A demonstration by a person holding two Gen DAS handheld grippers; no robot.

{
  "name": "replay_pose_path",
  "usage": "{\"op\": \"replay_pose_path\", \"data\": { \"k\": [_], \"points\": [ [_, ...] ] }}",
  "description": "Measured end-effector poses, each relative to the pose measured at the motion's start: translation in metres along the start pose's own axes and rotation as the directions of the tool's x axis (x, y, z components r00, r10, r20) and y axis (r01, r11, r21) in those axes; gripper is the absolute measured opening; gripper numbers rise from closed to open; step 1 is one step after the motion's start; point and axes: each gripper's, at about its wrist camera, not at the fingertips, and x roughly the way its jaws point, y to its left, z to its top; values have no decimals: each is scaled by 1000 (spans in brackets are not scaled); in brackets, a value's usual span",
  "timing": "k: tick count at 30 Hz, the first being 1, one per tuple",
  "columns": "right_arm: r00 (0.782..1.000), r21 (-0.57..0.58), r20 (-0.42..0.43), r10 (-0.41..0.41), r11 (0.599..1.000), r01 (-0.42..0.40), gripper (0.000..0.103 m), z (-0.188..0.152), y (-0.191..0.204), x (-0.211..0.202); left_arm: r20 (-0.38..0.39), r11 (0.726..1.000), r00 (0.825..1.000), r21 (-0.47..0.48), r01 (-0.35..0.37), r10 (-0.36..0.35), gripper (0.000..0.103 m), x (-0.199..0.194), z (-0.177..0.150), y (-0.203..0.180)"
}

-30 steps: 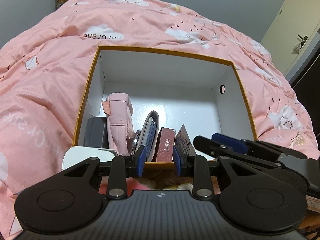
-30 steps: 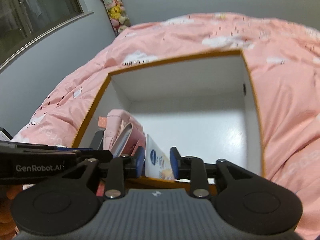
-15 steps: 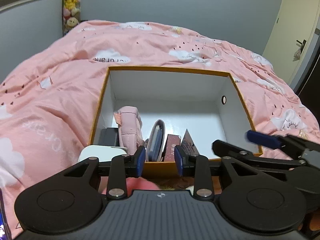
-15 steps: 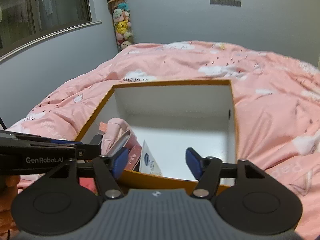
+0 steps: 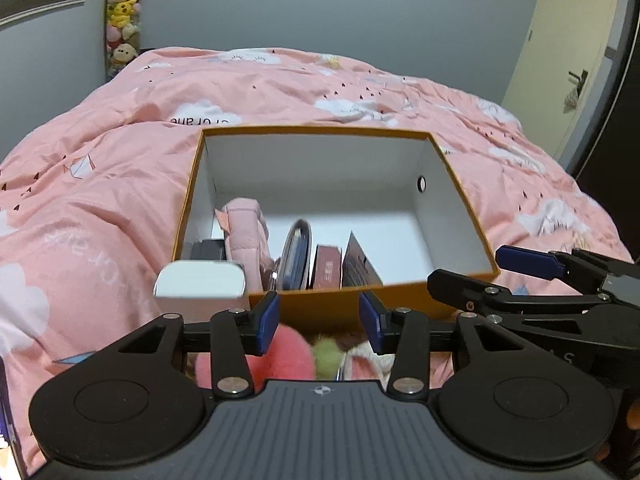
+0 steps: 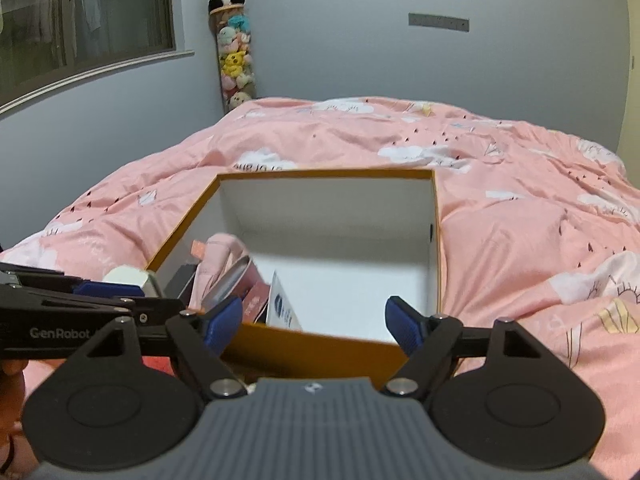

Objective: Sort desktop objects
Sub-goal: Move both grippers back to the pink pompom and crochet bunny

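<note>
An orange box with a white inside [image 5: 320, 164] [image 6: 436, 240] sits on the pink bed. Standing along its near left side are a pink pouch [image 5: 244, 228] [image 6: 218, 256], a dark block [image 5: 208, 249], a grey case [image 5: 298, 256], a dark red box [image 5: 328, 266] and a flat white-and-blue packet [image 5: 360, 266] [image 6: 282, 308]. My left gripper [image 5: 319, 322] is open and empty, held back in front of the box's near wall. My right gripper [image 6: 314, 324] is open wide and empty, also in front of the near wall.
A white box [image 5: 200, 280] [image 6: 128, 276] stands outside the orange box's near left corner. Pink and green plush items [image 5: 292, 360] lie just below my left gripper. The pink quilt [image 6: 520, 208] surrounds the box. A plush-toy column [image 6: 234, 64] stands by the far wall.
My right gripper let go of the flat packet in the box, opened wide and pulled back and up. My left gripper also drew back and opened a little.
</note>
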Motion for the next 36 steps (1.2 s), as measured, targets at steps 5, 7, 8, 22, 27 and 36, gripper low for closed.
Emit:
{"op": "replay_pose_path", "data": {
  "k": [5,7,8,22,27,36],
  "points": [
    [994,-27,-94,51,998,-54,83,-14,2,2,-64,999,998,35,-15,17,51,1,-12,0],
    [989,-22,-134,59,998,-62,83,-22,2,4,-88,999,996,37,-17,21,51,3,-16,1],
    [986,-14,-155,62,998,-65,83,-26,2,6,-103,999,994,40,-21,25,51,4,-17,2],
    [938,-24,-313,147,986,-162,65,-50,24,26,-249,994,967,105,-30,55,51,10,-37,9],
    [915,-75,-364,173,974,-214,64,-55,41,36,-265,997,963,72,-35,53,51,11,-38,17],
    [888,-77,-417,196,965,-249,57,-62,50,58,-285,996,957,80,-38,60,51,14,-41,19]
  ]
}}
